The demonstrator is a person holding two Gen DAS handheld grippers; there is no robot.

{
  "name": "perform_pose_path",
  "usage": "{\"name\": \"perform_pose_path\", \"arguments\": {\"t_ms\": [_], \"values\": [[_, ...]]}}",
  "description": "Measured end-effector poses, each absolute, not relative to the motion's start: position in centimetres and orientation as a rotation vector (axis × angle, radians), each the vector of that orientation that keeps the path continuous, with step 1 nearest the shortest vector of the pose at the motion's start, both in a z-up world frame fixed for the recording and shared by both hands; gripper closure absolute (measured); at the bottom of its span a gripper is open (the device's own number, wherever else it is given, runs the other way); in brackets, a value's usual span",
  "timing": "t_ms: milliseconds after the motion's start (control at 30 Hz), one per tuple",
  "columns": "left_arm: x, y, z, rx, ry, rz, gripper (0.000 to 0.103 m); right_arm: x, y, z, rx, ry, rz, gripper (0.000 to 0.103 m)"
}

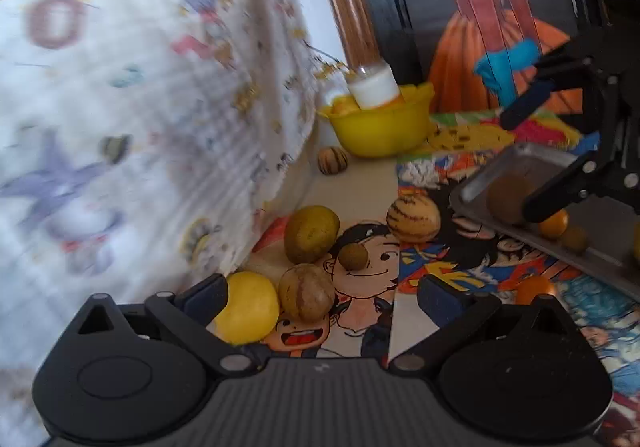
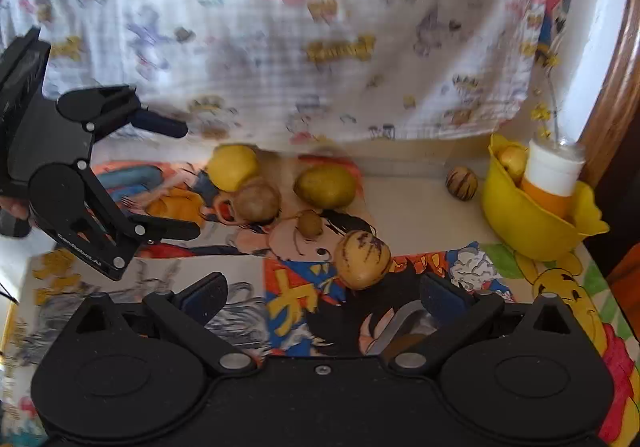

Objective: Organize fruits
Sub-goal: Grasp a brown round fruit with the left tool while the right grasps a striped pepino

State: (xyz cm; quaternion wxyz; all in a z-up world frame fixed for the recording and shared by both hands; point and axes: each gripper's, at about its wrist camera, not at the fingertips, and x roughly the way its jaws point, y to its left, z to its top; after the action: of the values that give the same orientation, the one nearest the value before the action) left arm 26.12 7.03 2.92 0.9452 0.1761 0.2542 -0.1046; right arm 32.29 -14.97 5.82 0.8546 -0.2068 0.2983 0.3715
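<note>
Partly sorted: several fruits lie in the tray; five remain loose on the mat, a sixth beside the bowl. Left gripper and right gripper both gape empty.

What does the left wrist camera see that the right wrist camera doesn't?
Only the left wrist view shows the metal tray with small fruits on it, and the right gripper open over it. Only the right wrist view shows the left gripper, open. Both show the yellow bowl holding a white-capped bottle, the striped fruit, and the patterned cloth behind.
</note>
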Motion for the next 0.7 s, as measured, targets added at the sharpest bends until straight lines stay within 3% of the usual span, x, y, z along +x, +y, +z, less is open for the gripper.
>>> {"name": "perform_pose_path", "arguments": {"t_ms": [433,700], "values": [[31.8,5.9,0.5,0.517,0.627,-0.238,0.001,39.1,-12.9,1.7,-0.368,0.721,0.767,0.015],[33.9,5.7,0.1,0.55,0.682,-0.244,0.014,41.1,-12.4,0.5,-0.336,0.752,0.758,0.028]]}}
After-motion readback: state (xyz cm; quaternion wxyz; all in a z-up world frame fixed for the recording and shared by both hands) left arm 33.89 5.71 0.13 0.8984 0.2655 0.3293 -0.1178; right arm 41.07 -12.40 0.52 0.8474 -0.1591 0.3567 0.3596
